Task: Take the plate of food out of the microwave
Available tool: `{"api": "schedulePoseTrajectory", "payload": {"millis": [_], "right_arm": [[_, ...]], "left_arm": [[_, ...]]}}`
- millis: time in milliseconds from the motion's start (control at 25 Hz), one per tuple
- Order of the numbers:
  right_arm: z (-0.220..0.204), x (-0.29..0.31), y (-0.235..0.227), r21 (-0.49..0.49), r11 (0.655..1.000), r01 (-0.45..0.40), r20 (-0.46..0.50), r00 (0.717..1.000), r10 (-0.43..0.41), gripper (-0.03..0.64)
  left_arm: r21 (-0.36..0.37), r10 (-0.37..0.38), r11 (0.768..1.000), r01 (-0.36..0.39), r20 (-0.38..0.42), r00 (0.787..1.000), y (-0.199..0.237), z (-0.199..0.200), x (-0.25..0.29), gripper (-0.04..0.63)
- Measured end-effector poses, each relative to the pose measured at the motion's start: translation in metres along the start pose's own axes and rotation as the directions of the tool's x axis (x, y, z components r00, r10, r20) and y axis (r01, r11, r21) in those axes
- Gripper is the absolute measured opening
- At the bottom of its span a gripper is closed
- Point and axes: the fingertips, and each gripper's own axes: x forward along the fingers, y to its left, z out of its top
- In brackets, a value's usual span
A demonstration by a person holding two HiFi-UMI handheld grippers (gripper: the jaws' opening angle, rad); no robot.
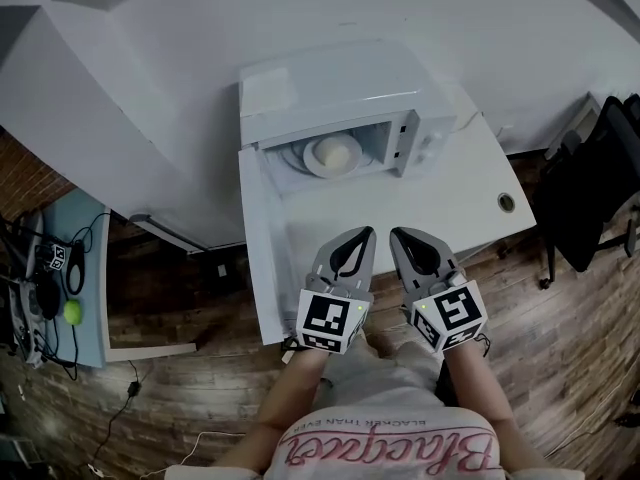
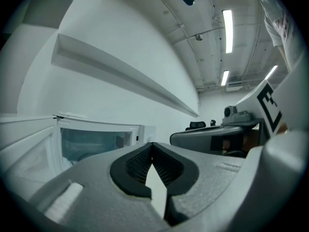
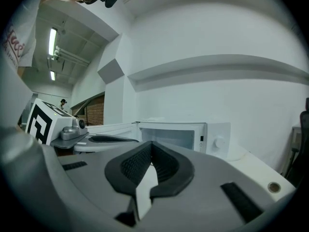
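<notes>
On one smooth white surface (image 1: 470,198), one boxy white microwave (image 1: 330,88), opening turned toward the person, flat door (image 1: 258,258) swung wide on its left side. Inside the cavity, lying flat, one round white plate (image 1: 312,166), carrying one pale rounded mound of food (image 1: 336,151). Over the surface, well short of the plate, two grey grippers side by side, long axes aimed at the cavity: left gripper (image 1: 365,233) with jaws together, empty; right gripper (image 1: 398,234) likewise, ribbed black pads meeting at the tips.
</notes>
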Motion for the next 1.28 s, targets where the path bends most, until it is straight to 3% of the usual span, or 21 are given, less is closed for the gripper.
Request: {"api": "schedulePoseTrajectory", "payload": {"millis": [360,640,1160,1280], "right_arm": [[-0.008,0.028,-0.003,0.043,0.998,-0.042,-0.005,0.999,0.043,0.012],[-0.01,0.06,-0.02,0.102,0.99,-0.093,-0.013,0.995,0.095,0.012],[-0.028,0.128,-0.044,0.181,0.967,-0.18,-0.077,0.978,0.196,0.016],[-0.038,0.145,-0.049,0.201,0.961,-0.187,-0.108,0.971,0.212,0.077]], "left_arm": [[-0.008,0.119,0.993,-0.119,0.015,0.993,0.029,-0.002,-0.004,0.005],[-0.011,0.227,0.974,-0.227,0.019,0.974,0.054,-0.002,0.004,0.005],[-0.018,0.333,0.943,-0.333,0.023,0.942,0.092,-0.005,0.04,0.005],[-0.021,0.357,0.934,-0.356,0.016,0.934,0.103,-0.008,0.047,0.005]]}}
